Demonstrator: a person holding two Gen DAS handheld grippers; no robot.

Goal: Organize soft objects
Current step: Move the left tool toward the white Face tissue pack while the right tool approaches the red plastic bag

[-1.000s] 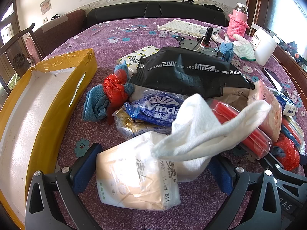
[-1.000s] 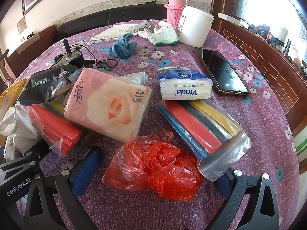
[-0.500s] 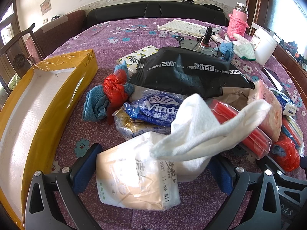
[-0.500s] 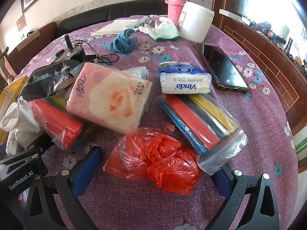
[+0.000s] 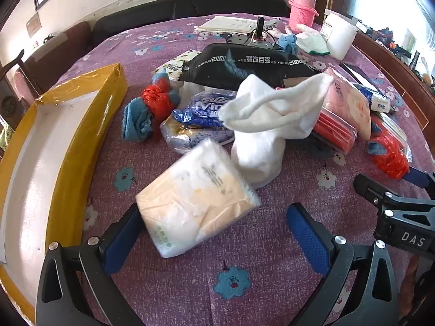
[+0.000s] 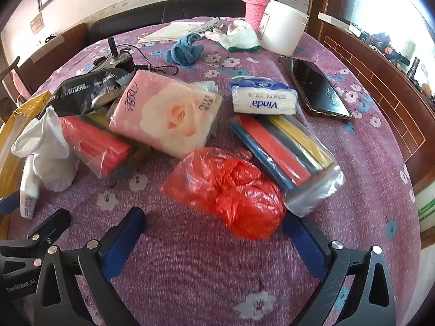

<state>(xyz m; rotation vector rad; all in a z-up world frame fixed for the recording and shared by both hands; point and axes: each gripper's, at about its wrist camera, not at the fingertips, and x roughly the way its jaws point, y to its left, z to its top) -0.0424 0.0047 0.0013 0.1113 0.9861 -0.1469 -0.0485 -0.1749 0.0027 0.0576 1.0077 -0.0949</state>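
A pale orange tissue pack [image 5: 197, 199] lies on the purple cloth, tilted, its near corner touching the left finger of my open left gripper [image 5: 214, 233]. A white cloth [image 5: 269, 125] stands bunched just behind it. My open right gripper [image 6: 214, 233] sits just short of a crumpled red plastic bag [image 6: 231, 190]. Behind the red bag lie a pink rose tissue pack [image 6: 165, 114], a white Vinda pack [image 6: 262, 100] and a bag of coloured strips [image 6: 285, 149]. A blue Vinda pack [image 5: 204, 108] and a black pouch [image 5: 244, 65] lie in the pile.
A long yellow box [image 5: 54, 146], open and white inside, lies along the left edge. A phone [image 6: 318, 89], a white tub [image 6: 282, 30], a pink bottle [image 6: 255, 2], gloves [image 6: 239, 38] and a small motor with wires [image 6: 117, 59] are farther back.
My left gripper has pulled back and risen; the tissue pack and white cloth now lie farther ahead of it. The right gripper has moved slightly closer to the red bag.
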